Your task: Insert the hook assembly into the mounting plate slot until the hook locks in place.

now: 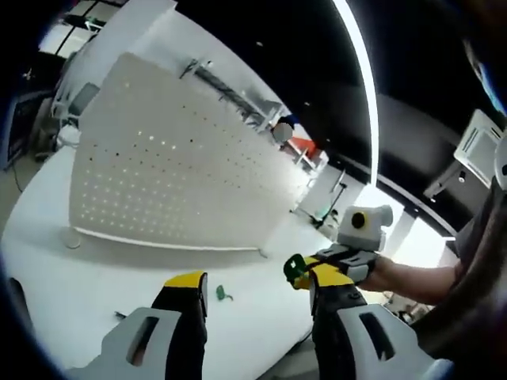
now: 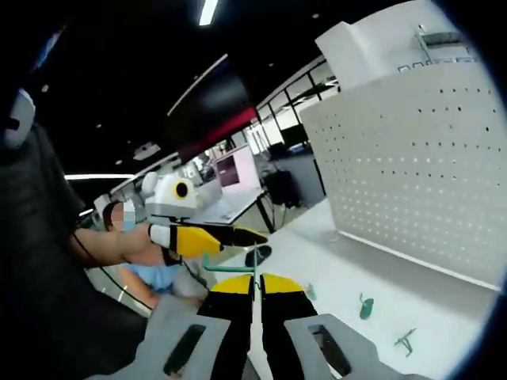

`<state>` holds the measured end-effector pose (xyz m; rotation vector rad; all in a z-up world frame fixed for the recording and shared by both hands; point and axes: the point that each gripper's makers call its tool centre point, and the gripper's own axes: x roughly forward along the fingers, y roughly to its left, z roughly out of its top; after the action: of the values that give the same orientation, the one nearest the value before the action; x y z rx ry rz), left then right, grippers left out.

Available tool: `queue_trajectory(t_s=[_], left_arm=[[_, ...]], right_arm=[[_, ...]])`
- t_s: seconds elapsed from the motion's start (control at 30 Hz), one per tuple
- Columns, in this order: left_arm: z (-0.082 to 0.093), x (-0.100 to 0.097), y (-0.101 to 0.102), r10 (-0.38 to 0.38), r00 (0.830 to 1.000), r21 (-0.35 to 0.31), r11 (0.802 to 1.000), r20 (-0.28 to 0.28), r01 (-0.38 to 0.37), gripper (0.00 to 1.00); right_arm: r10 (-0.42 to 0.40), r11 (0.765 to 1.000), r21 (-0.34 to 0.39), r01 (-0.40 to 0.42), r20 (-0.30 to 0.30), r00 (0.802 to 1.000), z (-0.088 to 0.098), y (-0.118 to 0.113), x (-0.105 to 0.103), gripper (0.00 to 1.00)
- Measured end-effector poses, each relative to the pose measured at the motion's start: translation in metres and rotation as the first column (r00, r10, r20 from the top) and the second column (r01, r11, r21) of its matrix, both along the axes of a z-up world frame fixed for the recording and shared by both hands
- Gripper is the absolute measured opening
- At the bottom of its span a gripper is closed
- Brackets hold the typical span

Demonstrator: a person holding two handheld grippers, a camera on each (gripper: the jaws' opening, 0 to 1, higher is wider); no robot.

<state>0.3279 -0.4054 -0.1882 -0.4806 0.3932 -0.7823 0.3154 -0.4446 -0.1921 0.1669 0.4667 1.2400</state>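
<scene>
A green hook (image 2: 230, 267) is pinched in the closed right gripper (image 2: 255, 283), the left gripper (image 1: 252, 286) is held wide, and nothing is yet inserted in the white pegboard (image 1: 174, 170).

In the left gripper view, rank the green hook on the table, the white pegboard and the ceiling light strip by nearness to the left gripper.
1. Green hook, on the table just beyond the jaws.
2. White pegboard, upright behind it.
3. Ceiling light strip, high overhead.

You have one pegboard (image 2: 412, 166), one table (image 2: 444, 317), two claws, left (image 1: 257, 286) and right (image 2: 255, 285), three loose green hooks (image 2: 366, 305) (image 2: 405, 340) (image 2: 311, 292), one more hook (image 2: 230, 267) in the right claw.
</scene>
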Motion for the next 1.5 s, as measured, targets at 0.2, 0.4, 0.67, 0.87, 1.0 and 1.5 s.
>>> queue_trajectory(t_s=[0.2, 0.4, 0.67, 0.87, 1.0, 1.5], left_arm=[[0.006, -0.006, -0.005, -0.048, 0.999, -0.031, 0.998, 0.017, 0.048, 0.40], [0.012, -0.007, -0.007, -0.057, 0.997, -0.019, 0.998, 0.059, 0.058, 0.37], [0.017, -0.015, -0.017, -0.124, 0.991, -0.070, 0.989, 0.053, 0.128, 0.28], [0.023, -0.016, -0.017, -0.127, 0.991, -0.151, 0.980, 0.037, 0.131, 0.28], [0.027, -0.015, -0.016, -0.120, 0.992, -0.167, 0.978, 0.047, 0.126, 0.27], [0.031, -0.024, -0.027, -0.199, 0.980, -0.243, 0.950, 0.016, 0.197, 0.14]], right_arm=[[0.024, 0.998, 0.058, -0.022, -0.037, 0.999, 0.007, 0.000, 0.000, 0.01], [0.057, 0.995, 0.078, -0.055, -0.030, 0.998, 0.012, 0.005, -0.005, 0.01], [0.097, 0.990, 0.111, -0.092, -0.049, 0.994, 0.014, 0.011, -0.011, 0.01], [0.137, 0.983, 0.134, -0.128, -0.057, 0.989, 0.016, 0.016, -0.018, 0.01], [0.136, 0.979, 0.164, -0.123, -0.073, 0.988, 0.018, 0.015, -0.017, 0.01], [0.179, 0.961, 0.230, -0.152, -0.102, 0.979, 0.025, 0.022, -0.029, 0.01]])
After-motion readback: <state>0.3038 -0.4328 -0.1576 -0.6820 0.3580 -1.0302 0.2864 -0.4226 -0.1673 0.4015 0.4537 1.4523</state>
